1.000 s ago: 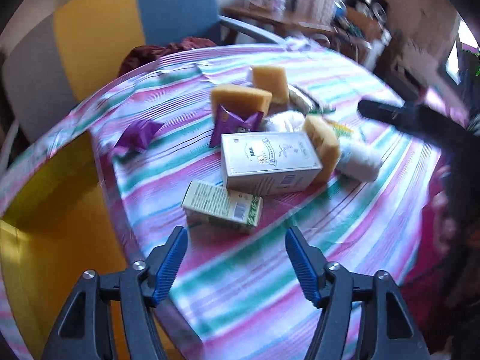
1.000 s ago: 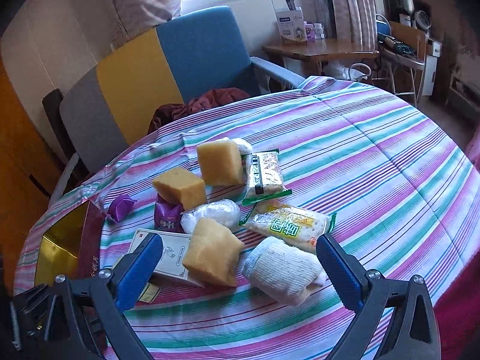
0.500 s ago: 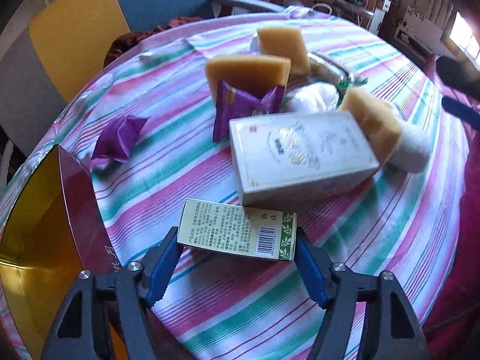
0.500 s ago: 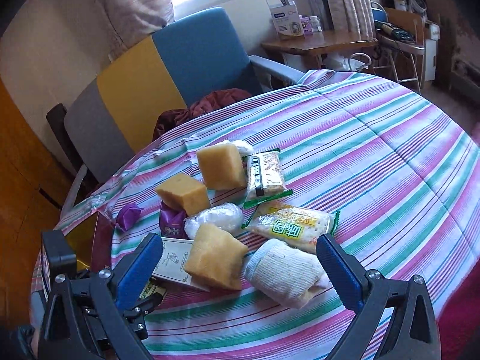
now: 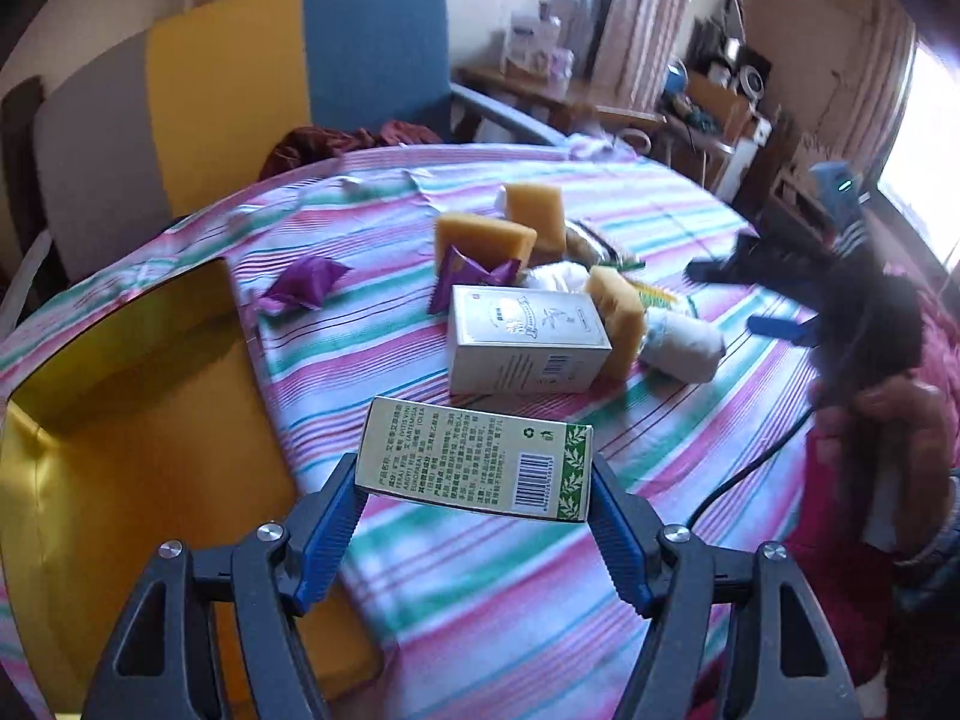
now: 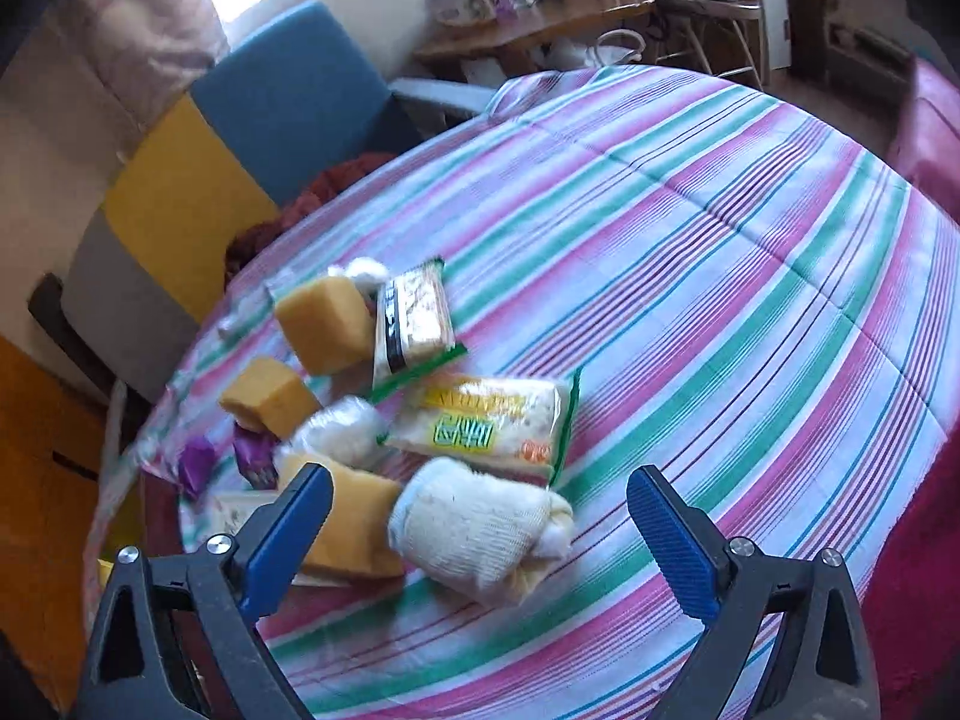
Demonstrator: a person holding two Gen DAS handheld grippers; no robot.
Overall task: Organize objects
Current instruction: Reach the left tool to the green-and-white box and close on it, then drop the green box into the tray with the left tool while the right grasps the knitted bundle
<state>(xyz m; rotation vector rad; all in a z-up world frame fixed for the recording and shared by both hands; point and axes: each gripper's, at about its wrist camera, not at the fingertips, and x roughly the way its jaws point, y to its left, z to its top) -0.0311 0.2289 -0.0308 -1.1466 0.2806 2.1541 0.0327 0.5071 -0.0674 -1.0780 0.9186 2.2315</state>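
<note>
Left gripper [image 5: 474,495] — clenched on the green carton [image 5: 477,459], which lay on the tablecloth [image 5: 480,588] a second ago and now hangs above it, just beside the gold box [image 5: 120,450]. Right gripper [image 6: 480,534] — released, nothing between its pads, now lower and rolled over the sock bundle [image 6: 480,525], sponge [image 6: 348,522] and noodle packet [image 6: 486,423]. White carton [image 5: 525,345] unmoved.

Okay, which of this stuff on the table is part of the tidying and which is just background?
Job: green-and-white carton in the left gripper, gold-lined box, white carton, sponges, snack packets, rolled sock.
Background: armchair, side desk, curtains.
</note>
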